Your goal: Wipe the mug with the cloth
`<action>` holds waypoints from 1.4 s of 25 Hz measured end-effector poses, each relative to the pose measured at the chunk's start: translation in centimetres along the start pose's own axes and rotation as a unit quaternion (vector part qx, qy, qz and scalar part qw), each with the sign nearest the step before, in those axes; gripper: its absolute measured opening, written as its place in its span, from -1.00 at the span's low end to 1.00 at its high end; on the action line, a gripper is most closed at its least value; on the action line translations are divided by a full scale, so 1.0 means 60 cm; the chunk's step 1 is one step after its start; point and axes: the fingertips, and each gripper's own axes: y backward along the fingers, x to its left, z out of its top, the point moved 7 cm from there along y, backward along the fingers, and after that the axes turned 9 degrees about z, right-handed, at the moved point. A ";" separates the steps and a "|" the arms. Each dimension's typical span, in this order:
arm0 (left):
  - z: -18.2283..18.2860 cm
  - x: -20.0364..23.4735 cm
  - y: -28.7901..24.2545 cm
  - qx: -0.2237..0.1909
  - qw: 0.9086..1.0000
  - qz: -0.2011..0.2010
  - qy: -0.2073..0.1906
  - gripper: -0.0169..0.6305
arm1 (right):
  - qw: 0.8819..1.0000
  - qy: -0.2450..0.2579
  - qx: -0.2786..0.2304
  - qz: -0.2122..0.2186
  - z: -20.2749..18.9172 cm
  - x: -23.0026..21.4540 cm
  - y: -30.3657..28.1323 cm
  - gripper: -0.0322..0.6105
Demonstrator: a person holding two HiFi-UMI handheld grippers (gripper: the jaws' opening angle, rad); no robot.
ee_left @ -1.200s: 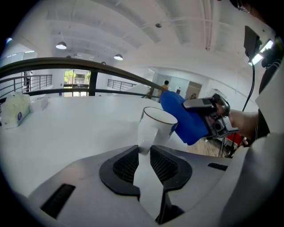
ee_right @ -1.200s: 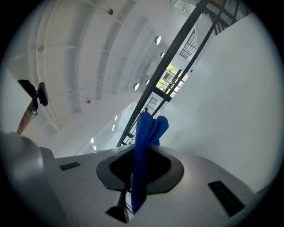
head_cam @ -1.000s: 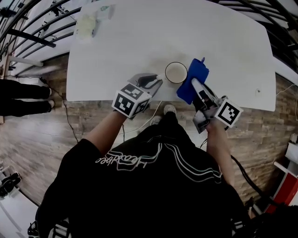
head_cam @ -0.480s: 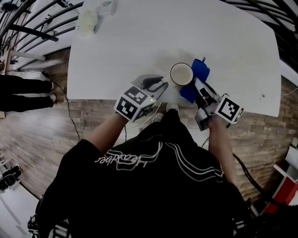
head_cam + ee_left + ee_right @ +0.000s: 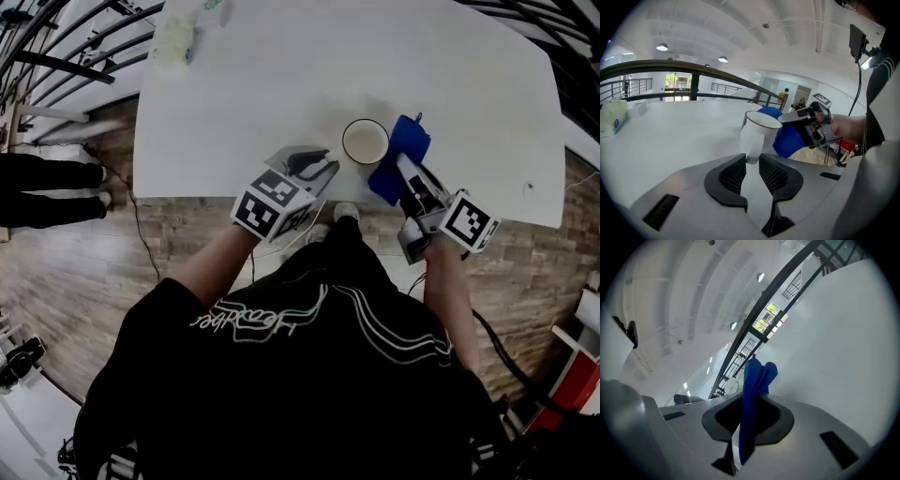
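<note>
A white mug (image 5: 366, 142) is over the near edge of the white table (image 5: 281, 84). My left gripper (image 5: 323, 169) has the mug's handle (image 5: 754, 145) between its pads at the very tips. The jaws are opening while the pads touch the handle. From the right, my right gripper (image 5: 405, 178) is shut on a folded blue cloth (image 5: 398, 159) and presses it against the mug's right side. The left gripper view shows the mug (image 5: 759, 131) with the cloth (image 5: 787, 138) right behind it. In the right gripper view the cloth (image 5: 752, 394) sticks up out of the gripper (image 5: 749, 423).
A pale bag (image 5: 175, 47) lies at the table's far left corner, also in the left gripper view as the bag (image 5: 611, 122). Dark railings run beyond the table. A person's legs (image 5: 47, 192) stand on the wooden floor at the left.
Mug and both grippers have shifted slightly right. The cloth has slid along the mug's right side, first toward me, then back up.
</note>
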 end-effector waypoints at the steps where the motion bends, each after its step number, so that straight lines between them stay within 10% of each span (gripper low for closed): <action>1: 0.000 -0.002 0.000 0.000 1.000 0.002 -0.002 -0.70 | 1.000 -0.004 -0.007 0.000 0.000 0.003 0.008 -0.75; 19: -0.008 -0.063 0.005 0.019 0.999 -0.018 -0.033 -0.70 | 0.986 -0.112 -0.109 0.050 -0.052 0.058 0.054 -0.75; 35: -0.004 -0.066 -0.015 0.017 0.998 -0.048 -0.038 -0.70 | 0.981 -0.151 -0.121 0.008 -0.061 0.006 0.011 -0.75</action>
